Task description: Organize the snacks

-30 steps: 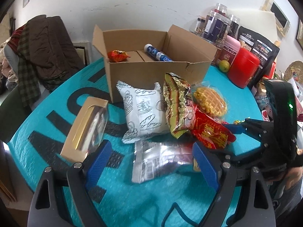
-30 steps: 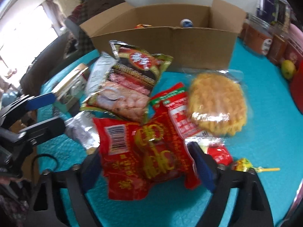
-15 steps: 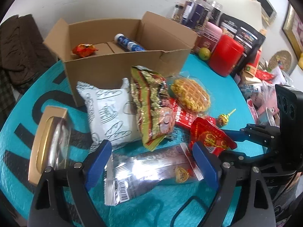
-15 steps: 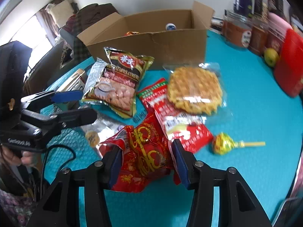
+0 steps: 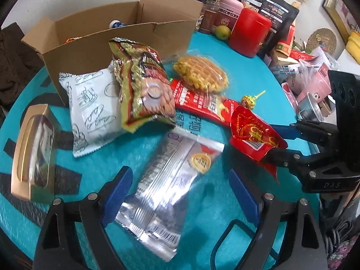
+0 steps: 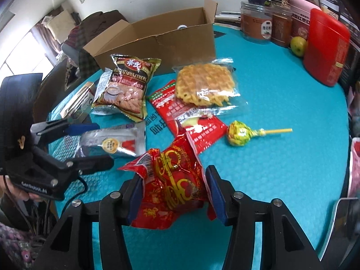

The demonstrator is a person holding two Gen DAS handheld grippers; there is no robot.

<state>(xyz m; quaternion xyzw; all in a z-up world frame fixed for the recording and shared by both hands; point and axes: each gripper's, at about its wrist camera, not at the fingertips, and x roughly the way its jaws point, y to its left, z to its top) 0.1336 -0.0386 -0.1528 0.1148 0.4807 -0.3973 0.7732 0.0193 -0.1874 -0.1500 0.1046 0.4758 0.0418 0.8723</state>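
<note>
My right gripper [image 6: 174, 189] is shut on a red and gold snack packet [image 6: 173, 180] and holds it above the teal table; the packet [image 5: 254, 132] also shows in the left wrist view. My left gripper [image 5: 180, 191] is open around a silver foil packet [image 5: 171, 177] that lies on the table. An open cardboard box [image 5: 117, 36] stands at the back with a few items inside. In front of it lie a white bread bag [image 5: 92, 103], a cereal bag [image 5: 141, 83], a waffle pack [image 5: 200, 74], a red sachet [image 5: 200, 103] and a lollipop [image 6: 238, 135].
A gold window box [image 5: 31, 148] lies at the left. A red canister [image 5: 249, 33], jars, a pink tin, black pouches and a green fruit [image 5: 222, 31] crowd the back right. Clutter sits beyond the table's right edge. A dark coat hangs at the left.
My right gripper has closed on the red and gold packet and lifted it off the pile. My left gripper has moved forward over the silver foil packet, which now lies between its fingers.
</note>
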